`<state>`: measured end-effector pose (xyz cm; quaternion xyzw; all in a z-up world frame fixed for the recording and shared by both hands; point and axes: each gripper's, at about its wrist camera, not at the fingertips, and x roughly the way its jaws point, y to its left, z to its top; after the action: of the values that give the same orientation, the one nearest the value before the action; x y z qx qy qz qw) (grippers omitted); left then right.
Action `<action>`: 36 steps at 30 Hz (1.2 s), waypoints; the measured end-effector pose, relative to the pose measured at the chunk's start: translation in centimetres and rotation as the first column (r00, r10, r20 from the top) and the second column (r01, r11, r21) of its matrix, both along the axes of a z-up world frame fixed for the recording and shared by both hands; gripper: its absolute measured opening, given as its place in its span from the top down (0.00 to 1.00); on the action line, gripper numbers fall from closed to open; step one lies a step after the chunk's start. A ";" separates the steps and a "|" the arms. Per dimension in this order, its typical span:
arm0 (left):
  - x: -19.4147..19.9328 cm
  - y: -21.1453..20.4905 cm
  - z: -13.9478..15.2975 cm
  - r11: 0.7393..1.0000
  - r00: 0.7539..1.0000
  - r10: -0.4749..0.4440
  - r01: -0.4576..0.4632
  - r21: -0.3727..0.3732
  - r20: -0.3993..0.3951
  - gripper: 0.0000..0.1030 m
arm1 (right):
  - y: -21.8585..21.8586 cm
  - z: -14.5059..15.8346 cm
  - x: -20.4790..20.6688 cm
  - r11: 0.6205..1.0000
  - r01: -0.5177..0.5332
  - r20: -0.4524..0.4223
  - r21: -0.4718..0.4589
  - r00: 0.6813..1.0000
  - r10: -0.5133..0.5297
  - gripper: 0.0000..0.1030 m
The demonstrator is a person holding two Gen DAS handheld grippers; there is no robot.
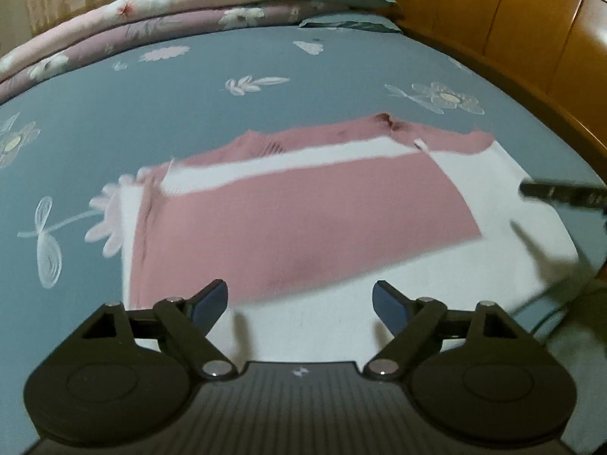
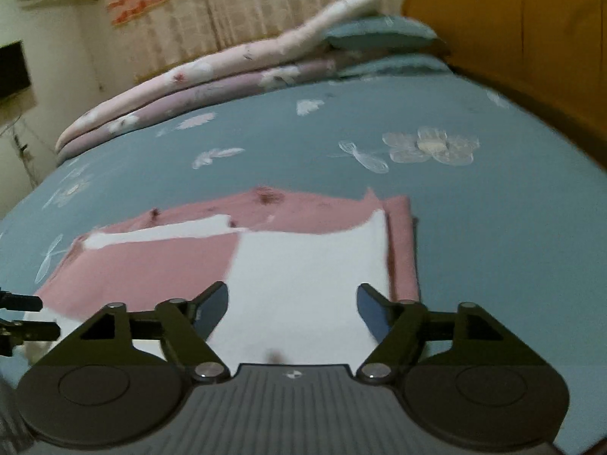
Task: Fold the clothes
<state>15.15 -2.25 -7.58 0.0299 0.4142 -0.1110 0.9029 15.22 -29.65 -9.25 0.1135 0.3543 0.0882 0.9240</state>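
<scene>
Currently the pink-and-white garment (image 1: 303,220) lies flat on the blue floral bed (image 1: 235,121), mid-frame in both views, long axis running left-right across the frame. Left gripper (image 1: 300,301) and right gripper (image 2: 293,305) both have jaws spread wide, holding nothing, hovering over the white near edge at lower centre. Sides look already turned in; could be mid-fold or a finished fold. Neither gripper clearly nearer. Folded quilts (image 1: 159,11) sit upper left.

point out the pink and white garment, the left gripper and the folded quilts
pink and white garment (image 1: 303,220), left wrist view, pink panel
left gripper (image 1: 299,303), left wrist view, between its fingertips
folded quilts (image 2: 212,76), right wrist view, top pink layer
</scene>
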 end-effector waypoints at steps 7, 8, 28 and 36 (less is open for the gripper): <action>3.2 1.1 -1.8 0.998 0.997 0.070 -0.070 0.000 -0.007 0.16 | -1.1 -1.8 -0.4 1.000 -0.016 0.092 0.000 0.996 0.016 0.22; 3.6 1.7 -2.3 0.995 0.995 0.102 -0.102 0.001 -0.020 0.16 | -1.2 -1.8 -0.4 1.000 -0.020 0.094 0.008 0.995 0.019 0.21; 7.6 6.1 -3.0 0.959 0.975 0.223 -0.224 -0.171 -0.024 0.10 | 0.9 -1.7 4.9 0.999 0.001 0.055 -0.052 0.998 0.002 0.00; 11.5 3.8 0.4 0.949 0.993 0.116 -0.121 -0.291 -0.036 0.09 | 1.1 -2.5 4.4 0.998 -0.009 0.110 -0.056 0.994 0.015 0.00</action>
<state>26.70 1.53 -7.16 -0.1302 0.4027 -0.1169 0.8985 19.57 -28.56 -11.75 0.0806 0.3058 0.0899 0.9444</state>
